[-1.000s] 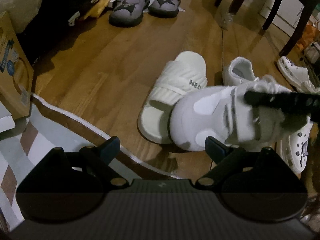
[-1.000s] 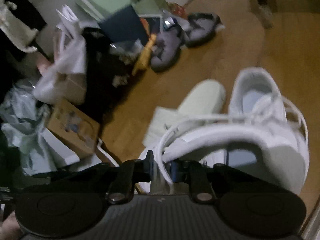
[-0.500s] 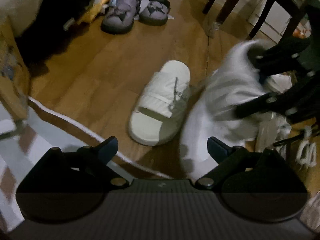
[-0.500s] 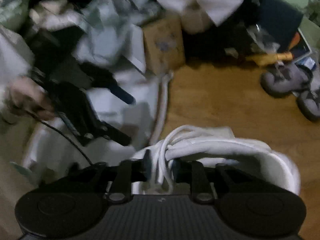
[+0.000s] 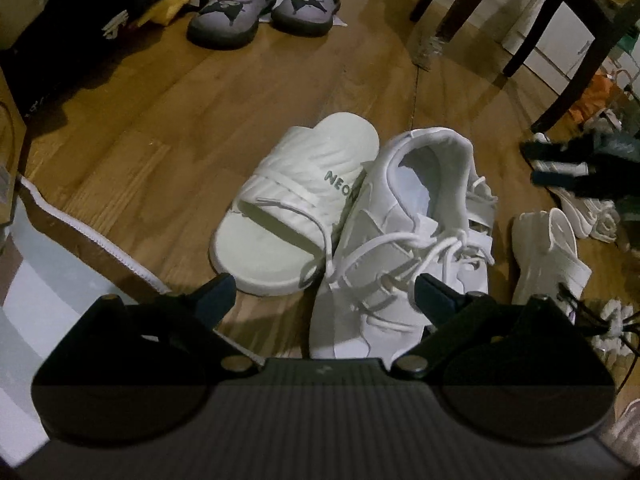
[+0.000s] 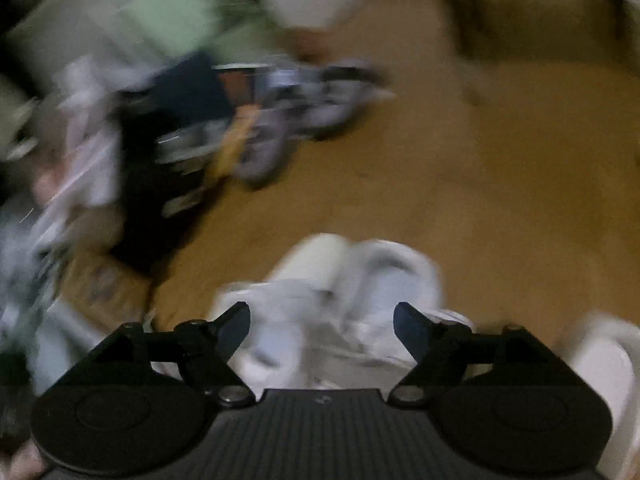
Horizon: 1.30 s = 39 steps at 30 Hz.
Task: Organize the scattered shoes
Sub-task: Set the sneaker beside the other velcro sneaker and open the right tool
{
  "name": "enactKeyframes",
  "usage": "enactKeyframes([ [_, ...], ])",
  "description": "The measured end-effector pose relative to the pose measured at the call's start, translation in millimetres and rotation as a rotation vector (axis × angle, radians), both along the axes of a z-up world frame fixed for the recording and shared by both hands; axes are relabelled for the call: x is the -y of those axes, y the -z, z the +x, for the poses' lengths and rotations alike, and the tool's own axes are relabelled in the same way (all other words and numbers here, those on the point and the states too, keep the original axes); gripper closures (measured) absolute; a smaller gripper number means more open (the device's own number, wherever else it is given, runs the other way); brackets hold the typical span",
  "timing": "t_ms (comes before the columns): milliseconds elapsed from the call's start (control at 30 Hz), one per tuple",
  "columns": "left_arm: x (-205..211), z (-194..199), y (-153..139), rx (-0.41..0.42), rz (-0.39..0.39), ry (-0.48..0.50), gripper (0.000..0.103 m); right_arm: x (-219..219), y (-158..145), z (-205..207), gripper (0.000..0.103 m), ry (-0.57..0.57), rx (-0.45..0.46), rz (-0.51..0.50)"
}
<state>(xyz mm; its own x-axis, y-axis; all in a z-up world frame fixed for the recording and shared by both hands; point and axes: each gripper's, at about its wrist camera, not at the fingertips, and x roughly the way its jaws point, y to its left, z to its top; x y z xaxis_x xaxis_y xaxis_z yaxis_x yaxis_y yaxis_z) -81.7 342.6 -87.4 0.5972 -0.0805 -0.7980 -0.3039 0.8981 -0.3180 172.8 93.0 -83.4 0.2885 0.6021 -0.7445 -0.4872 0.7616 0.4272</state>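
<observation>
A white lace-up sneaker (image 5: 416, 236) lies on the wood floor right beside a white slide sandal (image 5: 296, 208), its laces draped over the slide. My left gripper (image 5: 324, 296) is open and empty just short of both. My right gripper (image 6: 322, 324) is open and empty above the same blurred sneaker (image 6: 384, 292) and slide (image 6: 316, 256); it shows as a dark shape at the right of the left wrist view (image 5: 576, 168). Another white shoe (image 5: 548, 256) lies to the right.
A pair of grey slippers (image 5: 260, 4) stands at the far edge by dark bags (image 5: 80, 20). Dark table legs (image 5: 532, 28) rise at the upper right. A white-edged mat (image 5: 80, 232) lies at the left. More white shoes (image 5: 584, 208) and clutter sit at the far right.
My right gripper opened and let go of the white sneaker, which now rests on the floor beside the slide. The right gripper has pulled back to the right. The left gripper barely moved.
</observation>
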Motion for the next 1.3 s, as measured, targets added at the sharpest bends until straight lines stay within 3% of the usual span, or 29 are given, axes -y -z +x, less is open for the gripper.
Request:
enactKeyframes([
  [200, 6, 7, 2, -0.001, -0.003, -0.001, 0.006, -24, 42, 30, 0.023, 0.096, -0.048, -0.176],
  [267, 6, 7, 2, -0.005, 0.006, 0.001, 0.006, -36, 61, 36, 0.036, 0.087, -0.061, -0.207],
  [300, 7, 8, 2, -0.008, 0.01, 0.002, 0.006, -42, 71, 37, 0.048, 0.069, -0.062, -0.205],
  [367, 7, 8, 3, -0.012, 0.019, 0.003, 0.006, -39, 71, 23, 0.054, 0.073, -0.003, -0.164],
  [433, 8, 9, 3, -0.017, 0.028, 0.005, 0.006, -24, 63, 10, 0.071, 0.096, 0.024, -0.096],
  [533, 7, 15, 2, -0.007, 0.013, 0.002, 0.006, -4, 59, 5, 0.077, 0.11, -0.016, -0.067],
  [733, 16, 17, 2, -0.004, 0.01, 0.012, 0.006, 0, 56, -32, 0.077, 0.039, -0.044, -0.202],
  [800, 18, 17, 4, -0.01, 0.007, 0.012, 0.006, 3, 57, -41, 0.071, 0.067, -0.068, -0.175],
  [867, 21, 17, 6, -0.019, 0.004, 0.013, 0.006, 18, 55, -47, 0.058, 0.159, -0.126, -0.107],
  [933, 22, 16, 8, -0.025, 0.003, 0.017, 0.006, 29, 52, -56, 0.028, 0.206, -0.168, -0.066],
  [1000, 22, 15, 10, -0.034, 0.001, 0.018, 0.006, 36, 44, -74, 0.014, 0.164, -0.146, -0.056],
  [1133, 21, 12, 13, -0.051, -0.002, 0.012, 0.006, 35, 42, -112, 0.01, 0.017, -0.095, -0.146],
  [1233, 22, 12, 12, -0.054, -0.001, 0.014, 0.006, 14, 66, -119, 0.01, -0.045, -0.066, -0.297],
  [1300, 25, 13, 10, -0.054, 0.003, 0.023, 0.006, 2, 81, -120, 0.005, -0.079, -0.076, -0.306],
])
